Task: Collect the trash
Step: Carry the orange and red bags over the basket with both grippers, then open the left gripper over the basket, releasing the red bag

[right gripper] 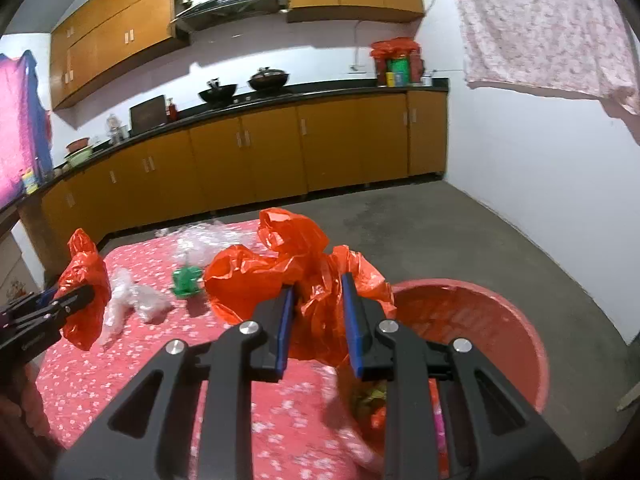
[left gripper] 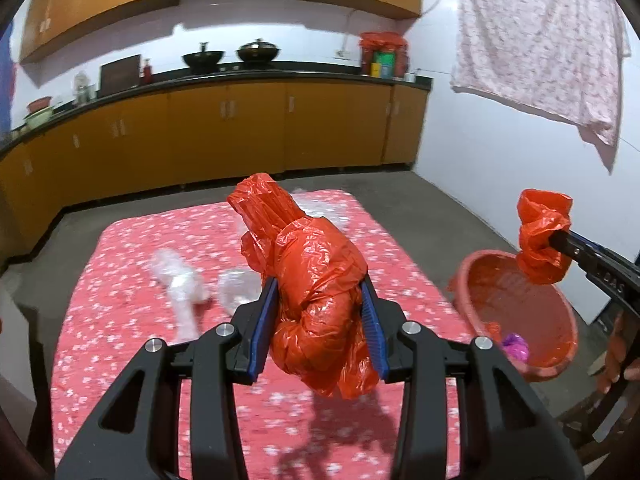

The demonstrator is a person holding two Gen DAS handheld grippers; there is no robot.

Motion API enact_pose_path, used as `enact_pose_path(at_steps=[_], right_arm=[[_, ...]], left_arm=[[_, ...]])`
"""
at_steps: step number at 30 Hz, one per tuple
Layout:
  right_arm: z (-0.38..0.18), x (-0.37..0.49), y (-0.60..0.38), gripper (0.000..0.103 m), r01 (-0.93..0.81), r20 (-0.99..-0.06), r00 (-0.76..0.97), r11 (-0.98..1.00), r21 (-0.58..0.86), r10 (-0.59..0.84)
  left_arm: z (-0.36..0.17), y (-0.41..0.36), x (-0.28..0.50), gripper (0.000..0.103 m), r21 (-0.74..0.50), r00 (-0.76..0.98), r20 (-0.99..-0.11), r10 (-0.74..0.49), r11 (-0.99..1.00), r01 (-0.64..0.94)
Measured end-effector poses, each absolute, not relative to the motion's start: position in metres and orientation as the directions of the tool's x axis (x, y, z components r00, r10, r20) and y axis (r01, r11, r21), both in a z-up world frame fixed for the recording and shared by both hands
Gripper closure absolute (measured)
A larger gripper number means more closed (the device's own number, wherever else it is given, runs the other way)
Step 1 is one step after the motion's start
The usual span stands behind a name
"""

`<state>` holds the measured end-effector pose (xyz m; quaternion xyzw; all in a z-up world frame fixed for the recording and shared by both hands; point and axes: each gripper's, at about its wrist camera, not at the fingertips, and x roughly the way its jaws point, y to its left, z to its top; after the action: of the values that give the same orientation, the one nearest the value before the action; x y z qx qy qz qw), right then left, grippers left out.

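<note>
My left gripper (left gripper: pixel 320 300) is shut on a crumpled orange plastic bag (left gripper: pixel 316 276) and holds it above the red flowered tablecloth (left gripper: pixel 120 320). My right gripper (right gripper: pixel 318 296) is shut on another orange plastic bag (right gripper: pixel 280 264), near the edge of a red plastic basin (right gripper: pixel 500 320). The basin (left gripper: pixel 532 304) holds some trash, among it a purple scrap (left gripper: pixel 516 344). Clear plastic wrappers (left gripper: pixel 180 280) and a green wrapper (right gripper: pixel 186 280) lie on the table. Each gripper shows in the other's view, the right one (left gripper: pixel 552 244) and the left one (right gripper: pixel 84 292).
Orange kitchen cabinets (left gripper: pixel 224 132) with a black counter and woks (left gripper: pixel 204 58) run along the far wall. A pink cloth (left gripper: pixel 540 40) hangs at the upper right. A grey concrete floor (right gripper: pixel 440 220) lies beyond the table.
</note>
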<state>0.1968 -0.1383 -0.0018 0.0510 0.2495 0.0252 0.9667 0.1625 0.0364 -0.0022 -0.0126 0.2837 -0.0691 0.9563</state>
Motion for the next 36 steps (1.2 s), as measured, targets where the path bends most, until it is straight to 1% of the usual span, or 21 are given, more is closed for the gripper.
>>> enact_pose_path(at_steps=[18,27,36], right_arm=[[-0.008,0.175,-0.202,0.079,0.145,-0.474,0.877,0.985,0.091,-0.085],[-0.010,0.174,-0.224,0.079,0.193,-0.473,0.871,0.978,0.082,-0.132],[-0.018,0.176,-0.247,0.079,0.252,-0.493,0.852,0.963,0.095,-0.175]], left_arm=[[-0.007,-0.050,0.167,0.062,-0.091,0.777,-0.545,-0.314,0.944,0.318],[-0.011,-0.085,0.172,0.062,-0.099,0.744,-0.551,-0.378,0.915,0.391],[-0.019,-0.121,0.177,0.062,-0.098,0.710,-0.561,-0.425,0.886,0.453]])
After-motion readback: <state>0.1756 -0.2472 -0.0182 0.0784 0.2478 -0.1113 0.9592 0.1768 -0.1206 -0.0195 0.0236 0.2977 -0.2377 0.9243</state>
